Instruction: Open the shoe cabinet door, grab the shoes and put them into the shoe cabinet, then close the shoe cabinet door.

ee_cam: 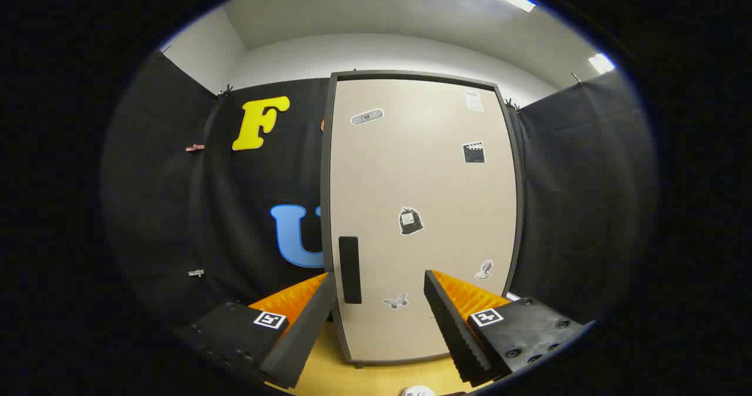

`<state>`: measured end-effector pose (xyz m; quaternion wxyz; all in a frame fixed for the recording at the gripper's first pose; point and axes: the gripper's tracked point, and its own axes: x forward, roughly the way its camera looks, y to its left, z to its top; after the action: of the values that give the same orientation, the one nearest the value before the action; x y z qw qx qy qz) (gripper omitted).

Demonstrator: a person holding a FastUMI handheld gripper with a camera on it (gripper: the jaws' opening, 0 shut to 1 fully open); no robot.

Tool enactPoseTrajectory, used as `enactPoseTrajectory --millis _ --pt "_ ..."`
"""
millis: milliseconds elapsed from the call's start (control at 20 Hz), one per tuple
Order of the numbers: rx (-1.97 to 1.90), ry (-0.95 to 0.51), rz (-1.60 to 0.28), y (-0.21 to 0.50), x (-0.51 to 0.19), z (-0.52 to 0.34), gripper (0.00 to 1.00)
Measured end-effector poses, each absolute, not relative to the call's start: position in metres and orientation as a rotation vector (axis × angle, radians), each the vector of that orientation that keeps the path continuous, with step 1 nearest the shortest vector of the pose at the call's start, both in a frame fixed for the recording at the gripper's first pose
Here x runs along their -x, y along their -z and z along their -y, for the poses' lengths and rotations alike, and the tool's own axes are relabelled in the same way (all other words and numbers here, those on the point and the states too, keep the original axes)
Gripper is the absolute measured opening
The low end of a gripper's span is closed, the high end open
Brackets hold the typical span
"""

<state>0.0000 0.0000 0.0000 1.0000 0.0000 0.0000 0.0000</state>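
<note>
The jaws (379, 293) are held released, the two fingers set well apart with nothing gripped between them. Just ahead of them, and seen through the gap, stands the shoe cabinet (423, 220), upright on a pale wooden floor (376, 378). Its door (411, 173) is shut, a light beige panel inside a dark grey frame. A dark vertical handle (349, 269) is fixed on the door by its left edge, just beyond the tip of the left finger (305, 325); whether that finger touches the cabinet cannot be told. The right finger (449, 319) is seen before the lower part of the door. Several small stickers (410, 221) are scattered over the panel. A small white object (418, 391), too little of it visible to identify, lies on the floor beneath the jaws. Black cloth walls (587, 196) are hung beside and behind the cabinet.
</note>
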Motion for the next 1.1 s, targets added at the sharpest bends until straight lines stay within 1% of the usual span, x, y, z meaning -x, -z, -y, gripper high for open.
enactPoseTrajectory --millis 800,1100 --pt "-0.002 0.004 -0.023 0.003 -0.006 -0.008 0.97" --pt "-0.013 0.001 -0.029 0.008 -0.018 -0.013 0.97"
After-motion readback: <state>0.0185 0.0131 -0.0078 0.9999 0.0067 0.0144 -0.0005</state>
